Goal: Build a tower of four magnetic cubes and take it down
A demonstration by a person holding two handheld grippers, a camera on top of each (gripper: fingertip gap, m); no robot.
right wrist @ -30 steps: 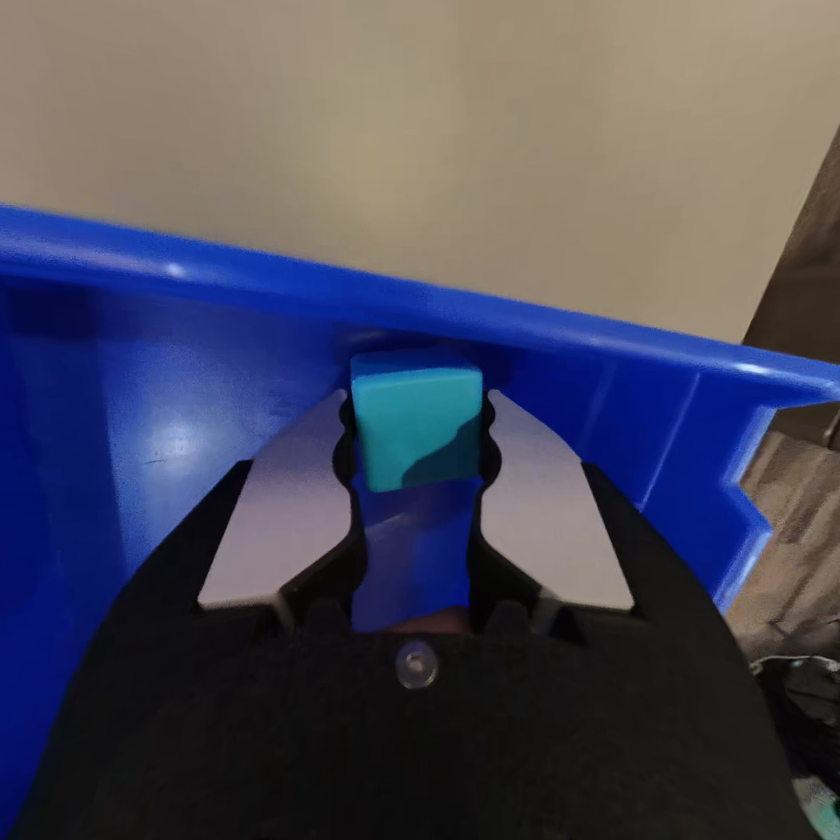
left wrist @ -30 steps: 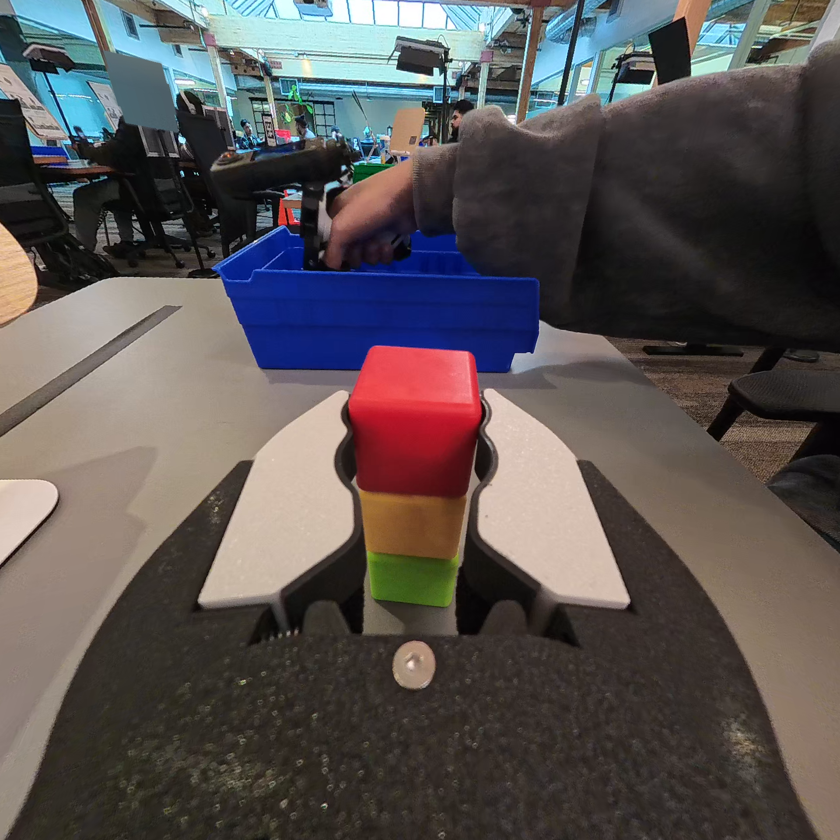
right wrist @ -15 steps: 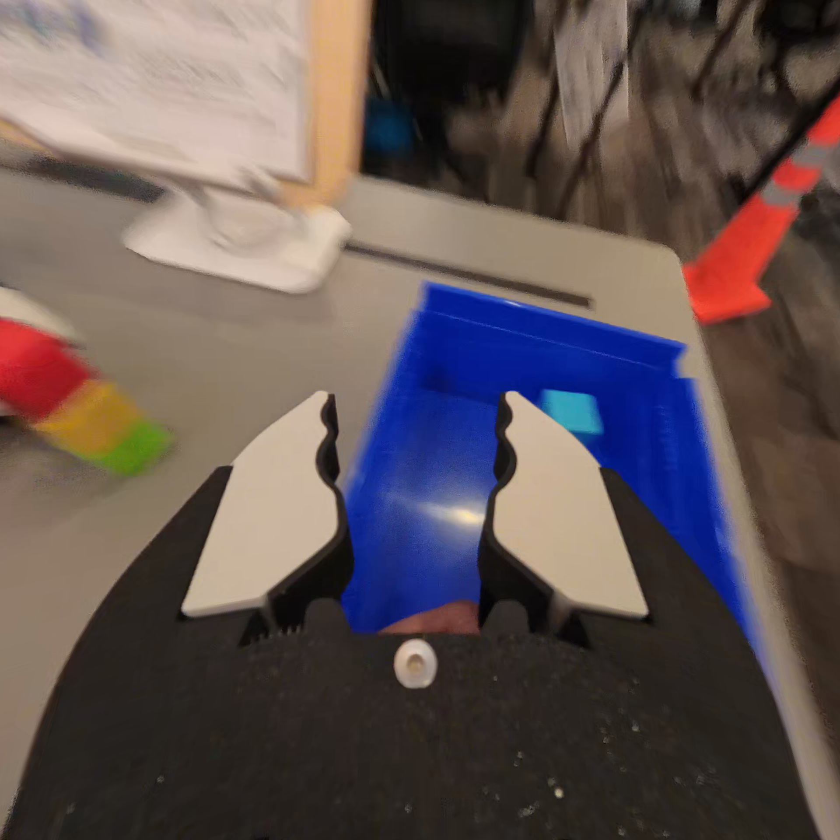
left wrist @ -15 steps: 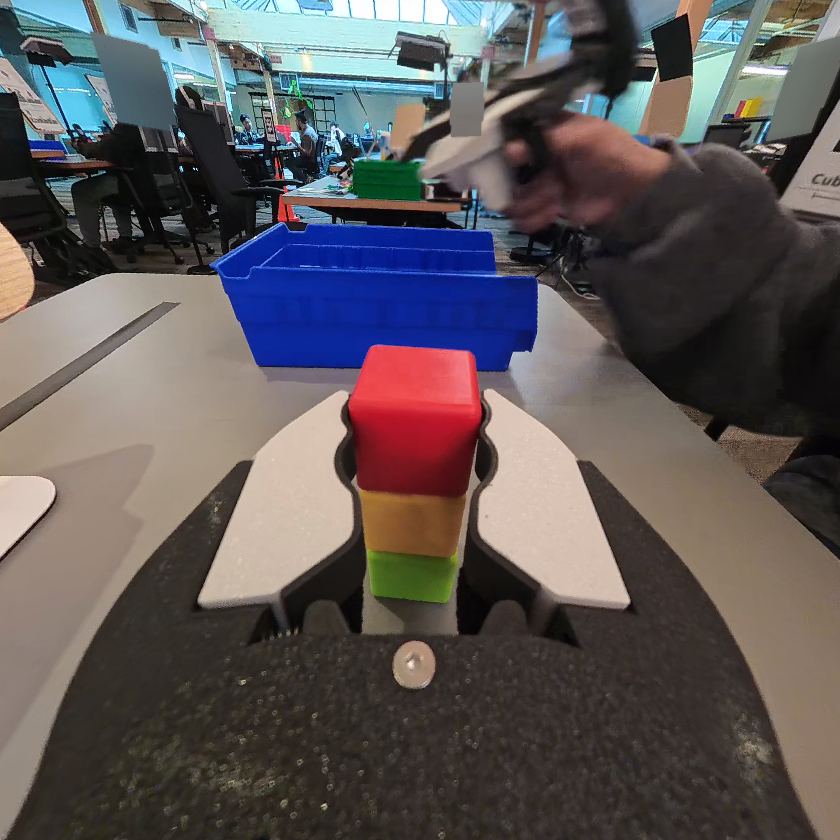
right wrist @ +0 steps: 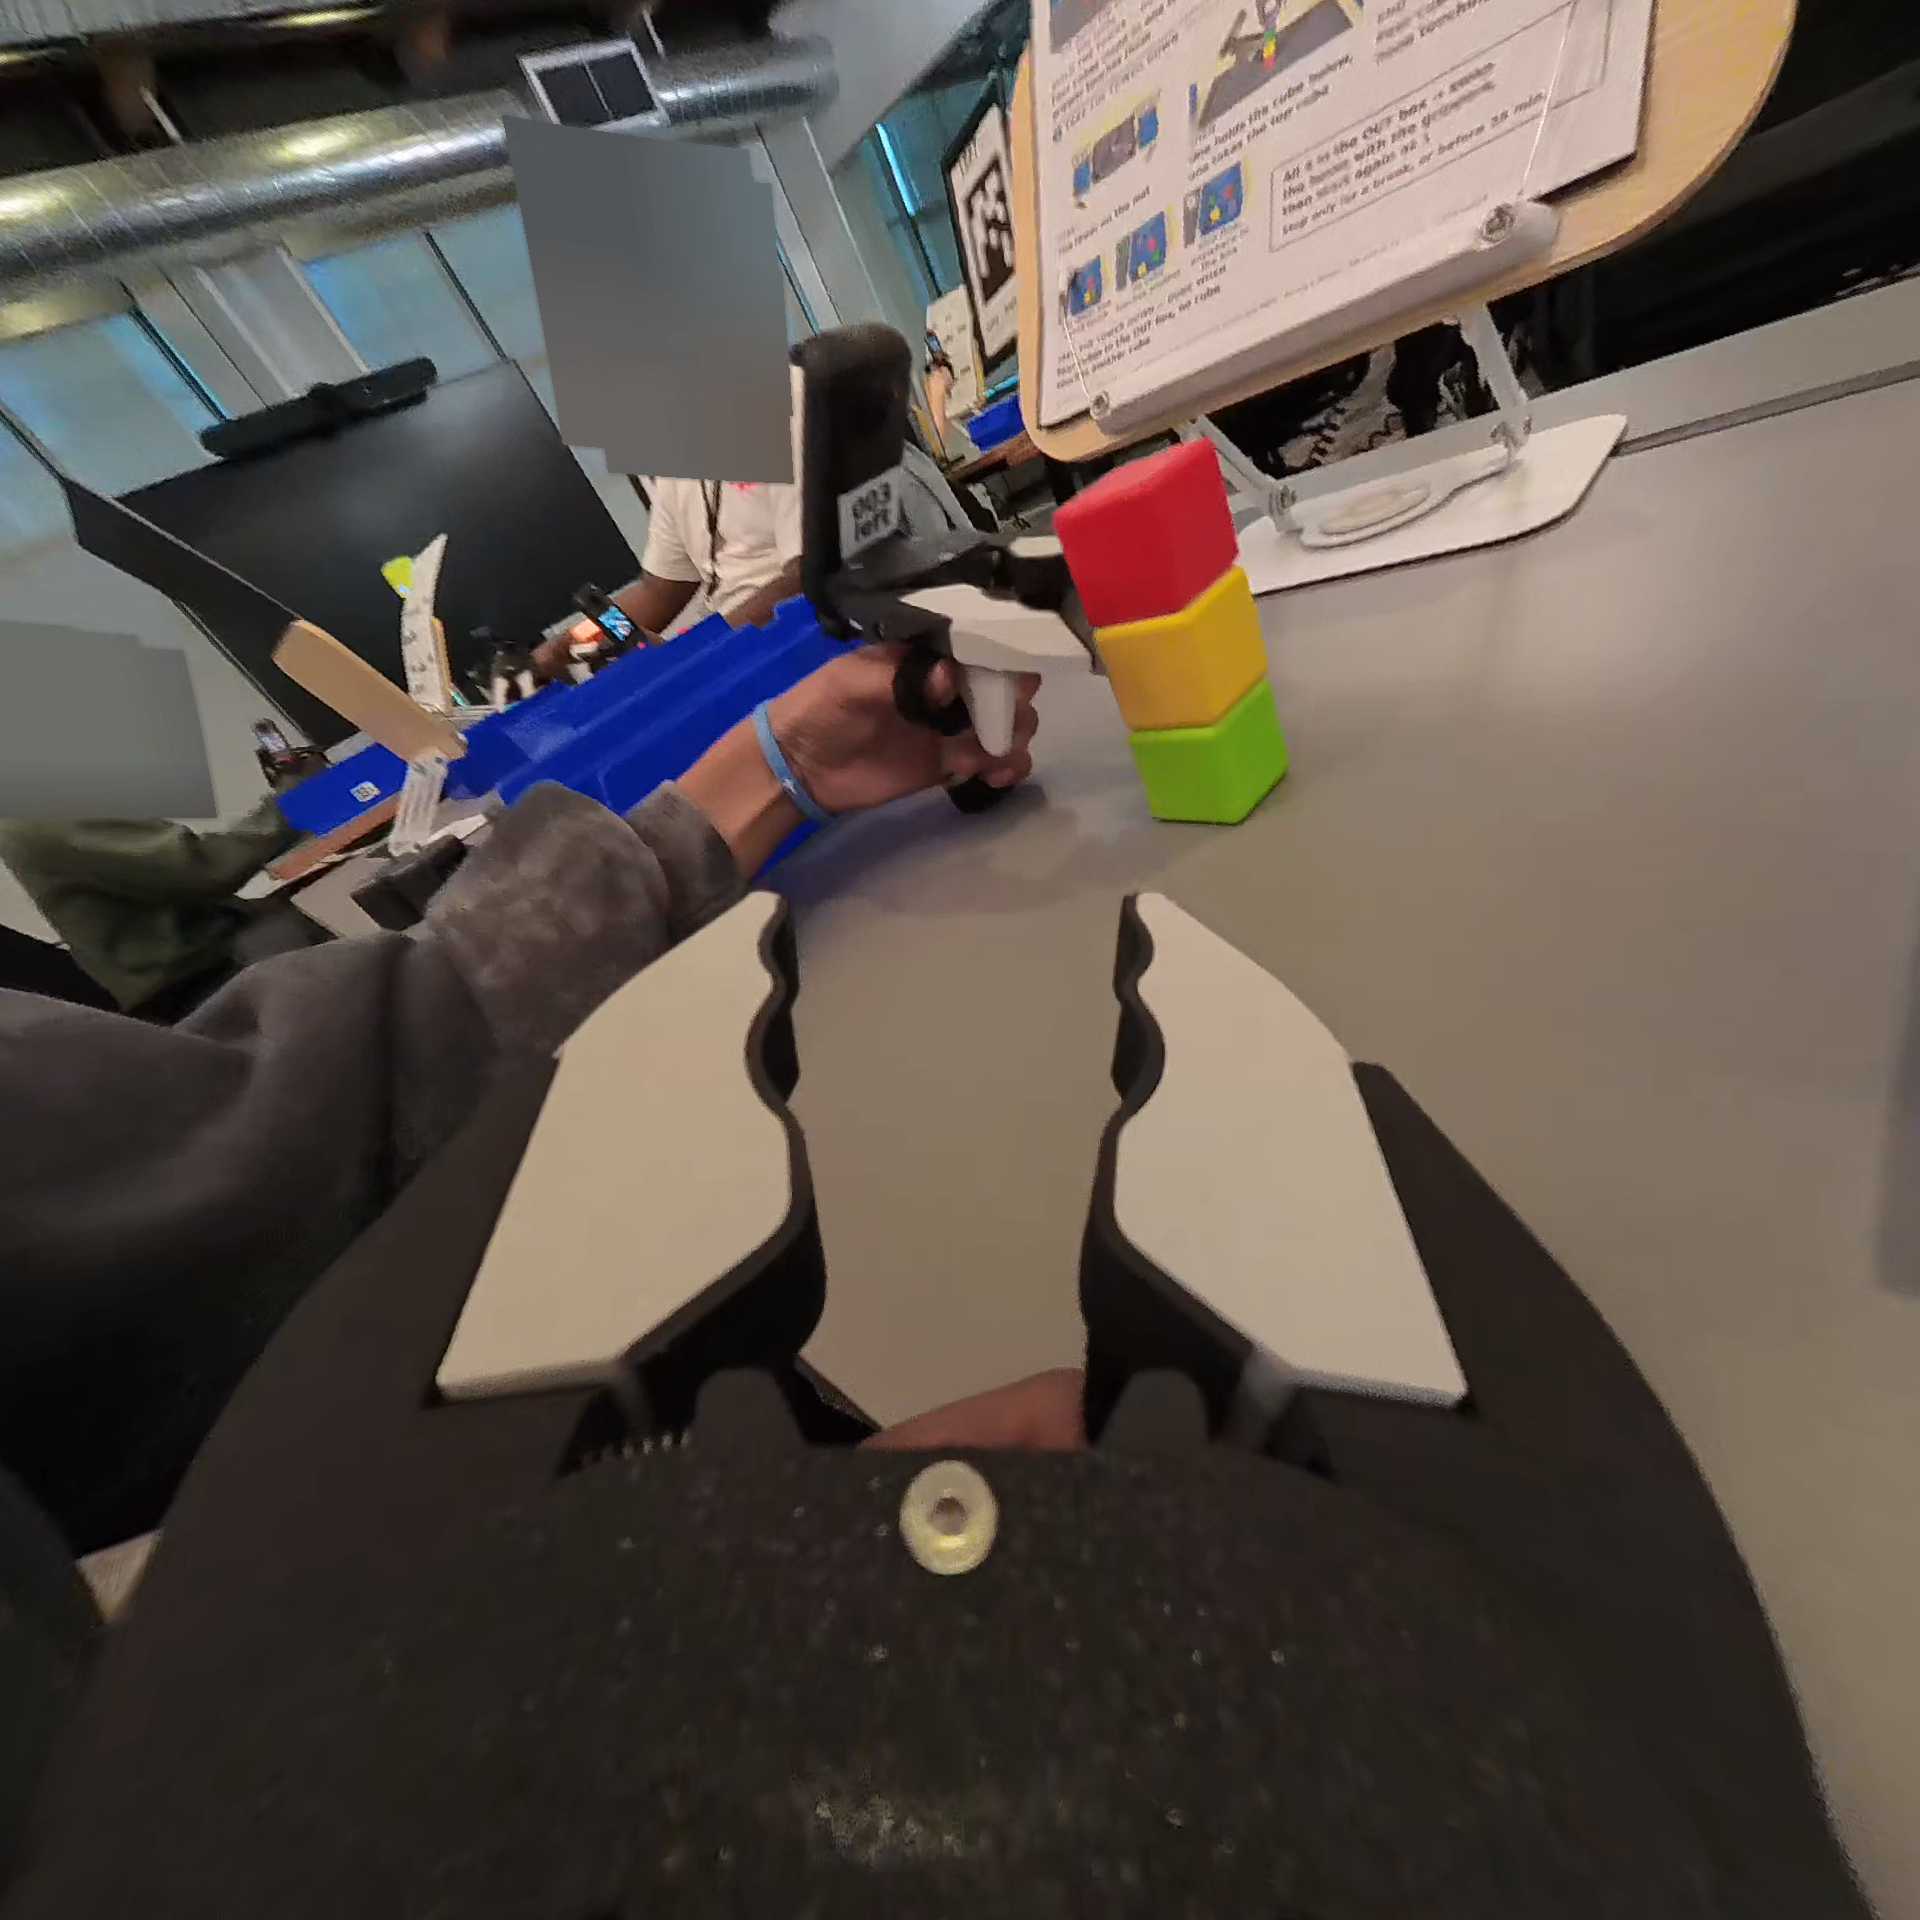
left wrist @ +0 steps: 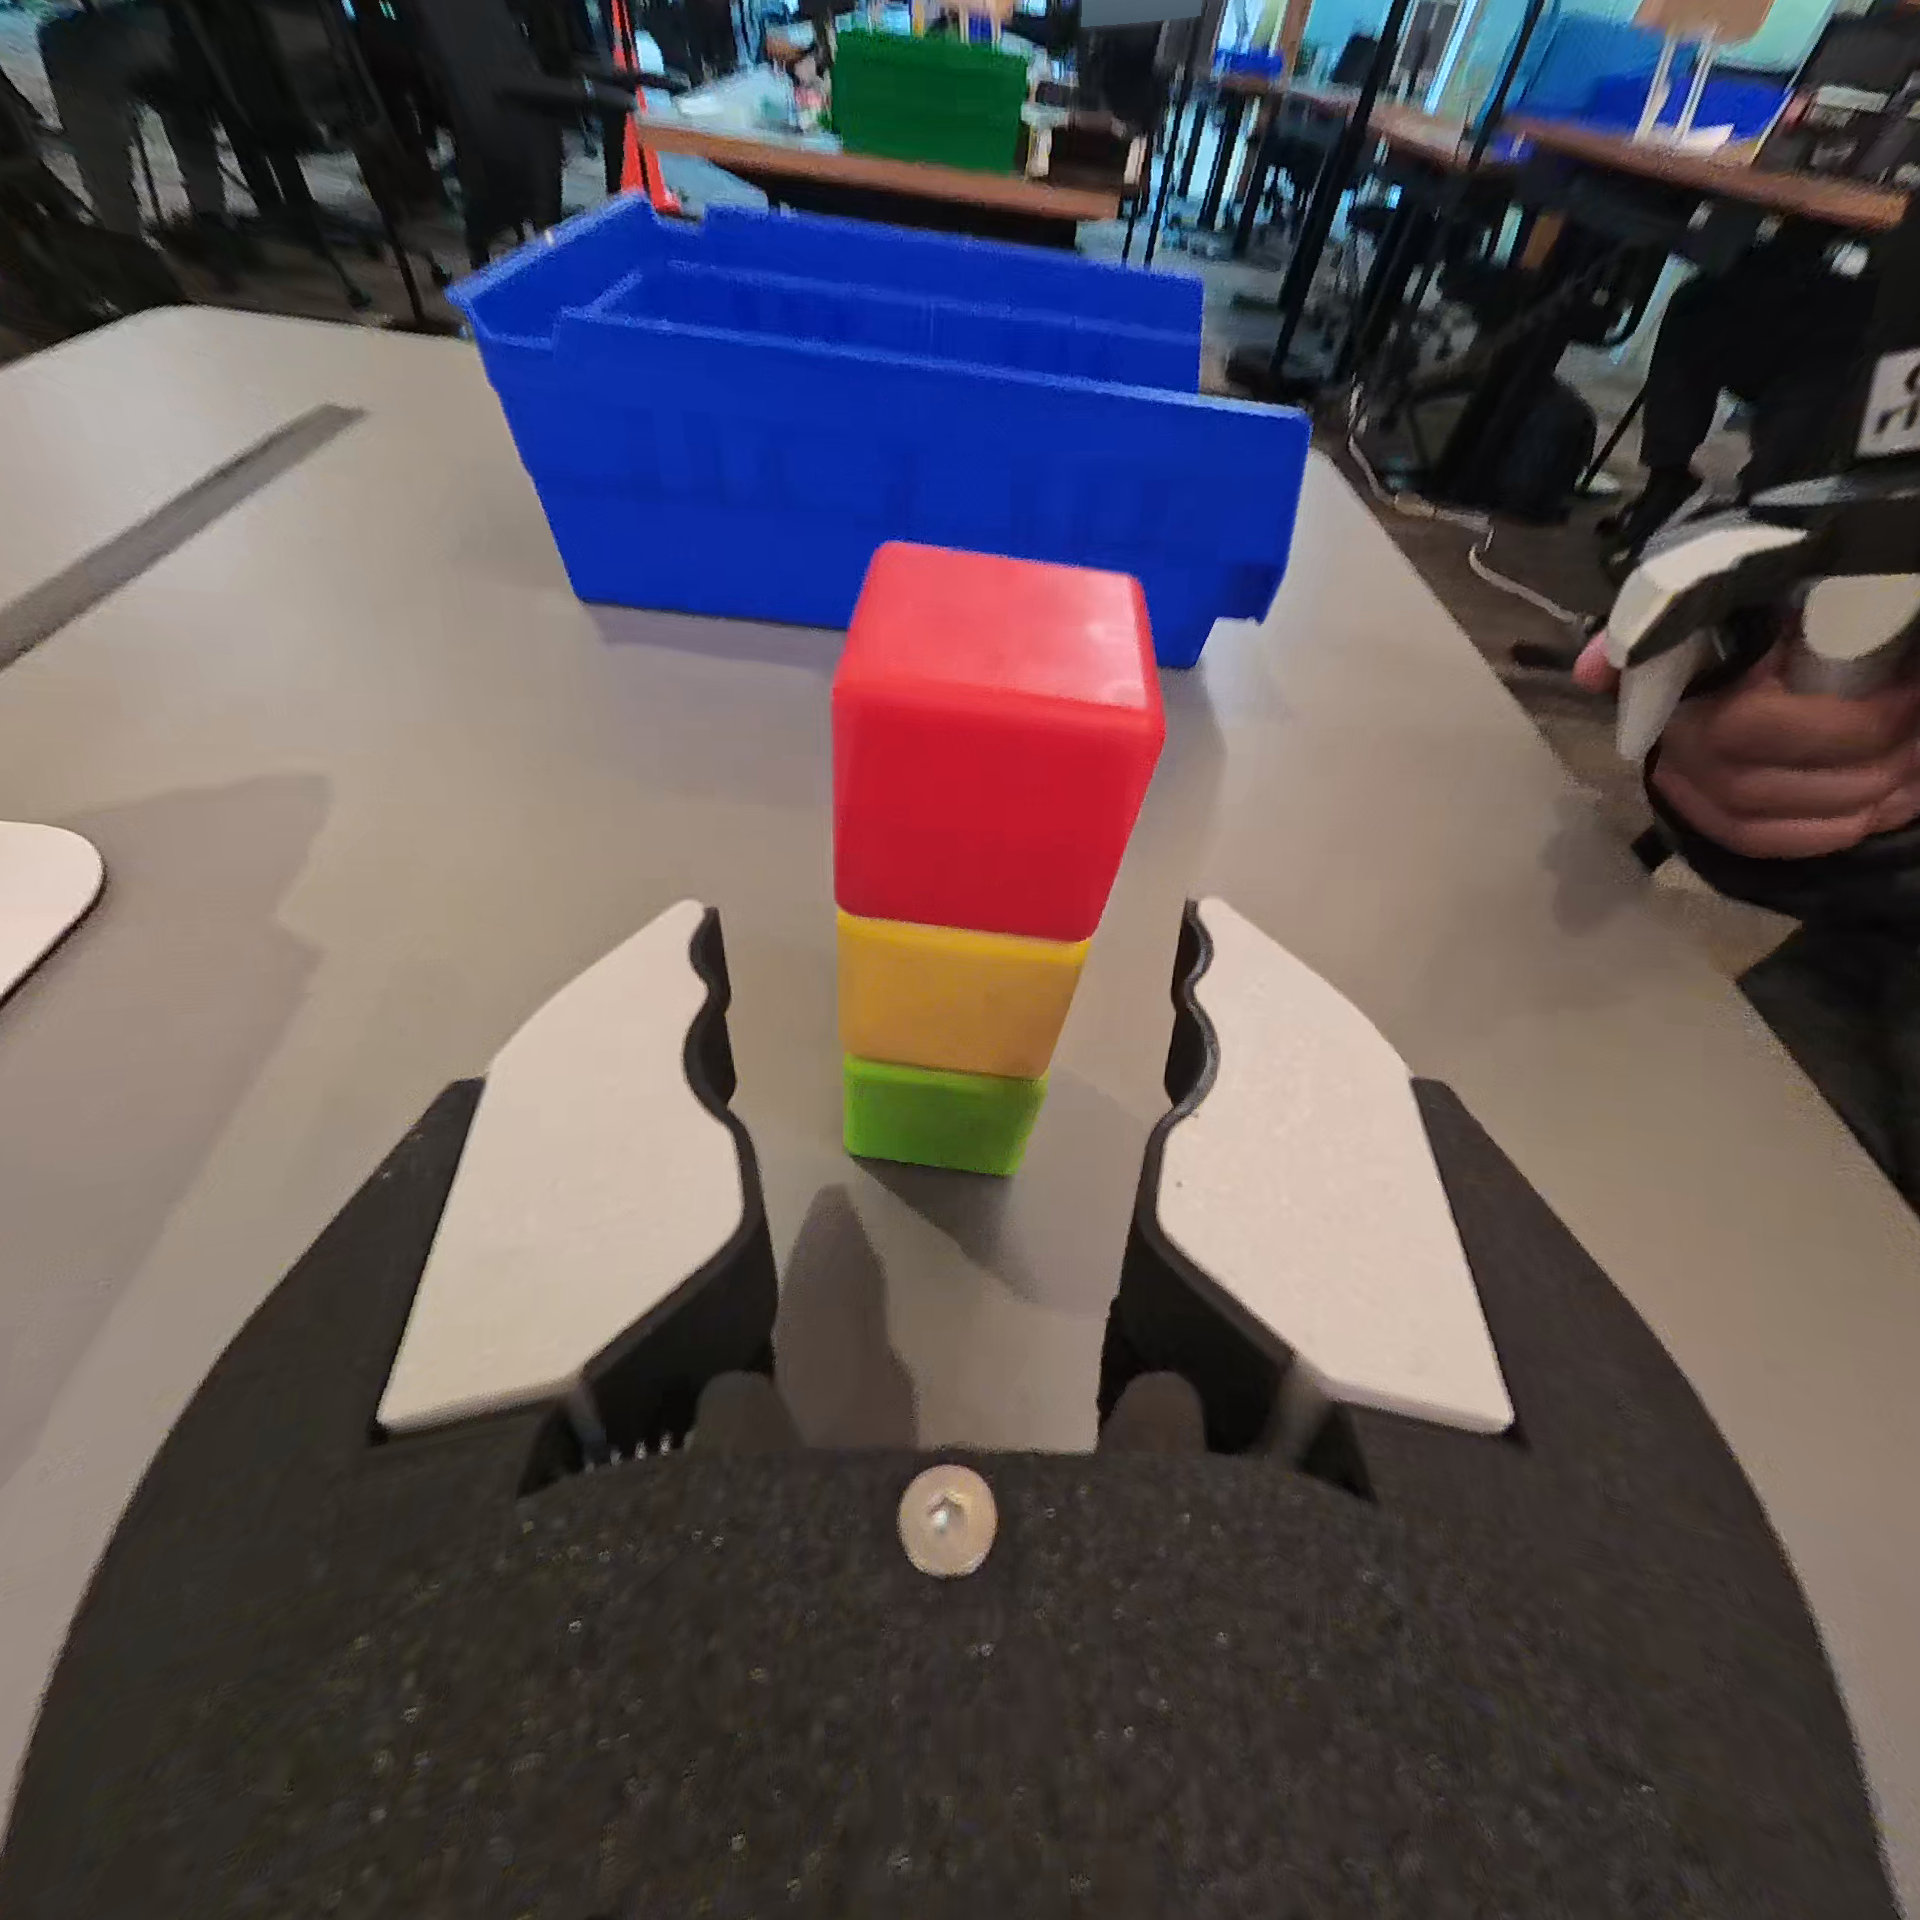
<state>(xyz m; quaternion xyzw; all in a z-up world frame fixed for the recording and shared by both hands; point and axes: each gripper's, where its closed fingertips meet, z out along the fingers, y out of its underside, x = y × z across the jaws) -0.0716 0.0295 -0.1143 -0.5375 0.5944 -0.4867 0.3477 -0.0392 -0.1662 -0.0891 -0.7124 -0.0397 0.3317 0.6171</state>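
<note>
Red cube (left wrist: 992,727) tops the yellow cube (left wrist: 956,992) and green cube (left wrist: 940,1112) on the grey table (left wrist: 416,727), the stack now free: the left gripper (left wrist: 951,997), clamped on it half a second ago, has spread wide and drawn back. The right gripper (right wrist: 951,997), empty with fingers apart, has swung from above the blue bin (left wrist: 883,447) to face the stack from the side, well apart

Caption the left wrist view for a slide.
Open left gripper faces a standing tower of red cube, yellow cube and green cube, blue bin behind.
</note>
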